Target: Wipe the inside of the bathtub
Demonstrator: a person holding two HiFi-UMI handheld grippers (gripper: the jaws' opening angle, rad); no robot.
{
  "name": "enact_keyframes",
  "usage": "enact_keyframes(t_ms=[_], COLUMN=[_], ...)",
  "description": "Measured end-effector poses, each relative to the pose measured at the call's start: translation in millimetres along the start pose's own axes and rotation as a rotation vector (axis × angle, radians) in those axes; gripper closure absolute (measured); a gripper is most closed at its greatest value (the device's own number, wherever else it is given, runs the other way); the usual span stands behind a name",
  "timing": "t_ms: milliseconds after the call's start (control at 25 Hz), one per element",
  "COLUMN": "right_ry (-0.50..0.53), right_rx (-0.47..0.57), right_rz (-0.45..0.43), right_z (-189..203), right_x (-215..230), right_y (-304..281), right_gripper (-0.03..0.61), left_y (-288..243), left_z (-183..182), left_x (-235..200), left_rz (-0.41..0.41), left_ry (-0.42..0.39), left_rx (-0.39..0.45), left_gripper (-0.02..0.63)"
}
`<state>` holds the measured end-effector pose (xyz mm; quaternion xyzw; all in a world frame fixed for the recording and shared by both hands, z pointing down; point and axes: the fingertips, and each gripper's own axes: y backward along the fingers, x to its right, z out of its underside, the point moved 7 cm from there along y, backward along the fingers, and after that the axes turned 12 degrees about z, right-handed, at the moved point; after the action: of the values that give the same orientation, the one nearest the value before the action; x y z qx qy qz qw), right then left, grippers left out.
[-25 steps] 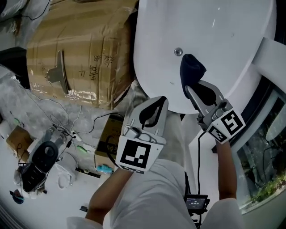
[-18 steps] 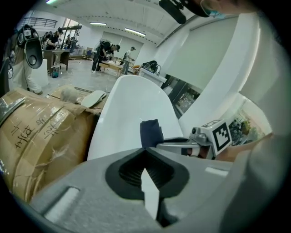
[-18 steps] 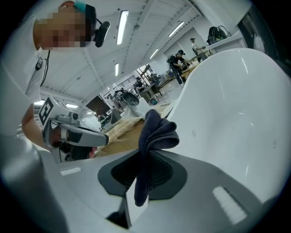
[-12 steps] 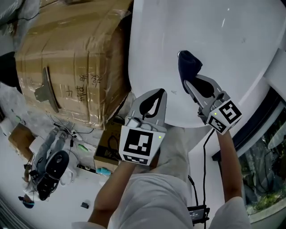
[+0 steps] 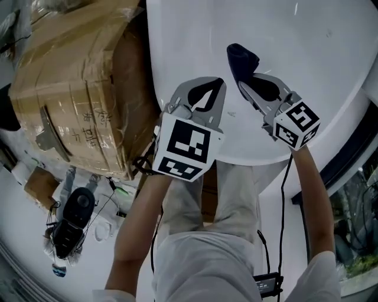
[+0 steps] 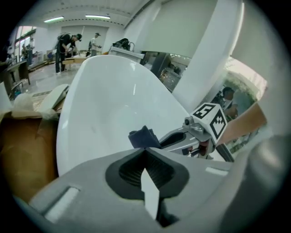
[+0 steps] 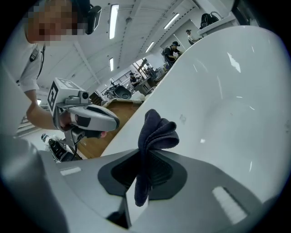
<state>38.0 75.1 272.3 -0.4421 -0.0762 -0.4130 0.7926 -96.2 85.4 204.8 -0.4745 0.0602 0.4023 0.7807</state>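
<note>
**Surface and room.** Large open hall with rows of strip lights [image 7: 113, 13] on the ceiling. People [image 6: 68, 43] stand at benches far behind the bathtub. The floor [image 5: 35, 259] is pale and carries loose cables and a dark device [image 5: 74, 218] lying beside a small brown box [image 5: 40, 186].

**Writing and labels.**
- Dark handwritten characters [image 5: 88, 125] on the side of the carton, too small to read.
- A black-and-white square marker on each gripper cube, left [image 5: 188, 147] and right [image 5: 297, 124].
- A small screen unit [image 5: 266, 286] at the person's waist, its display unreadable.

**Containers.**
- Bathtub [image 5: 295, 35]: white, glossy and oval. Its inner wall shows only light reflections and a few small specks.
- Carton [image 5: 71, 76]: large, brown and wrapped in clear tape. It stands right against the tub's outer side, and its contents are hidden.

**Tools.**
- Right gripper [image 7: 144, 152]: jaws clenched on a dark blue cloth [image 7: 157, 129]. The cloth's bunched folds rise above the jaw tips, and one tail hangs down between the pads. From the head view the cloth sits over the tub's inner surface near the rim. Whether it touches the enamel cannot be told.
- Left gripper [image 6: 145, 150]: jaws pressed together with nothing between them. It is held over the tub's near rim, just beside the right gripper and on the carton side.

**Person.** Pale trousers [image 5: 230, 200] and bare forearms. The person stands at the tub's near end.
</note>
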Motion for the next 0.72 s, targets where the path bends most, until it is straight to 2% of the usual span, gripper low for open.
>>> enact_keyframes(t_ms=[400, 520, 720], right_ry=[0.028, 0.035, 0.066], right_rx=[-0.1, -0.141, -0.196], right_rz=[0.004, 0.004, -0.007], right_z=[30.1, 42.3, 58.6], right_x=[29.7, 35.5, 42.0], right_y=[-27.2, -34.7, -56.9], right_gripper=[0.532, 0.533, 0.532], left_y=[-68.4, -87.6, -114.8], left_z=[-20.2, -18.0, -14.1], left_x=[-21.0, -28.6, -48.8], left_rz=[0.176, 0.253, 0.319], left_ry=[-0.349, -0.4, -0.44], left_rx=[-0.237, -0.313, -0.338], left_gripper=[0.617, 0.617, 0.617])
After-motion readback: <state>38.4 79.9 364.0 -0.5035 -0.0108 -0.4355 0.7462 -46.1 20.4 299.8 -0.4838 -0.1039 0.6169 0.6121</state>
